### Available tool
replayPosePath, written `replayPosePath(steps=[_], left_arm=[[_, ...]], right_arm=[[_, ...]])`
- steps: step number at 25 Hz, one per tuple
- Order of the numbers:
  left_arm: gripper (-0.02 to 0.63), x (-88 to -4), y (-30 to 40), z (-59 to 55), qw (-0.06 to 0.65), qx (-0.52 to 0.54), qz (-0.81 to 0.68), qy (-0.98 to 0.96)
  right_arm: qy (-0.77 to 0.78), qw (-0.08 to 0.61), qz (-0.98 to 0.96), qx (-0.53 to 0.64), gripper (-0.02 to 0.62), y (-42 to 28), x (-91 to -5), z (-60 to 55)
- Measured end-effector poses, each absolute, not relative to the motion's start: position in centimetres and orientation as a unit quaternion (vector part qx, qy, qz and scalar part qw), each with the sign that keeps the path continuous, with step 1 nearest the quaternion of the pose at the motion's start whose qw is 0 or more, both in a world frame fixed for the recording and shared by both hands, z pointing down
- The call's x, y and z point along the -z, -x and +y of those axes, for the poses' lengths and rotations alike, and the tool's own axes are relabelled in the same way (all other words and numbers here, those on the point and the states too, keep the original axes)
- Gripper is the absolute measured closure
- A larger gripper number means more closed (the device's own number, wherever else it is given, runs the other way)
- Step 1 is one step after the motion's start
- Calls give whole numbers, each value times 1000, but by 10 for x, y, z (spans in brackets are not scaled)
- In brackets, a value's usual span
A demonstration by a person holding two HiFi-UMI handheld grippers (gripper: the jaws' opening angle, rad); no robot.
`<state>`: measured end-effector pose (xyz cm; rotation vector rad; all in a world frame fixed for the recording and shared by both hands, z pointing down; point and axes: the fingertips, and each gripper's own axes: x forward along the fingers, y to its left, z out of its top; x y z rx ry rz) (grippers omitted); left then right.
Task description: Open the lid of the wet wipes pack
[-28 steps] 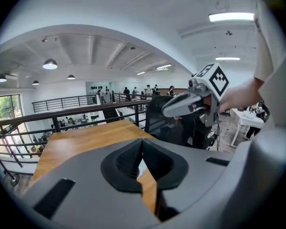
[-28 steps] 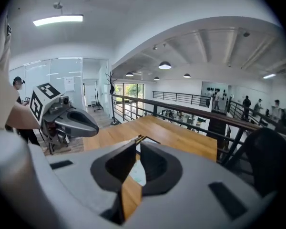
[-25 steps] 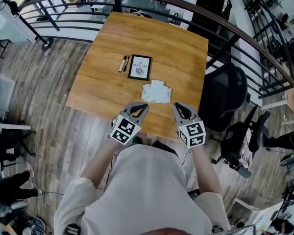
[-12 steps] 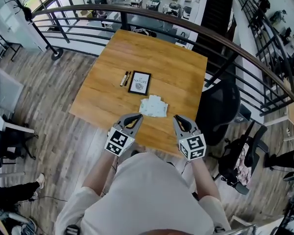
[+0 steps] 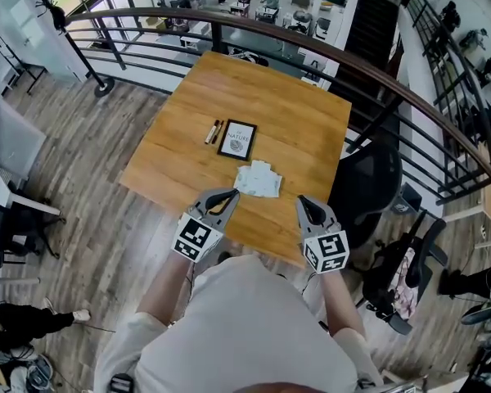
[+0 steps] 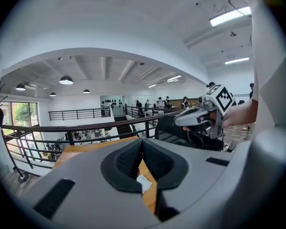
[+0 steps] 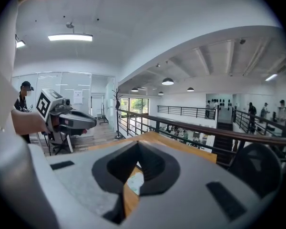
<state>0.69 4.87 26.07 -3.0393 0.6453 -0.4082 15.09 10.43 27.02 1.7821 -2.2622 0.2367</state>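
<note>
1. Both tools are clenched on nothing. The left gripper (image 5: 227,196) has its pads pressed together, and the right gripper (image 5: 304,204) has just been closing and now meets empty too. They hang over the near edge of the table (image 5: 286,105), clear of the wipes pack (image 5: 258,180).
2. The pack lies flat on the wood, at about 1 o'clock from your left tool and 10 o'clock from your right. I cannot tell whether its lid is up.
3. Going in with shut jaws, you would likely shove the light pack toward the framed card (image 5: 236,139) at its 11 o'clock rather than catch the lid.
4. If one tool pulls the lid while the other does not pin the body, the whole pack probably lifts with it.
5. The lid tab looks thin, so a pinch that lands too deep may grab the wrapper instead.
6. The head view alone gives you the layout: pack, card and the pens (image 5: 213,131) at the card's 9 o'clock.
7. The two gripper views alone show the pads meeting. Each shows only a pale sliver of the pack below them, and each catches the other tool at its side.
</note>
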Motion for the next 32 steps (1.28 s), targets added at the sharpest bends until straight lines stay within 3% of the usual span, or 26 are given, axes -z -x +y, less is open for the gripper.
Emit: replayPosePath(steps=[32], left_arm=[[612,-264,-7,55,-15,129,213,968]], right_arm=[[-625,116,-767,-93,592,-170,-269,115]])
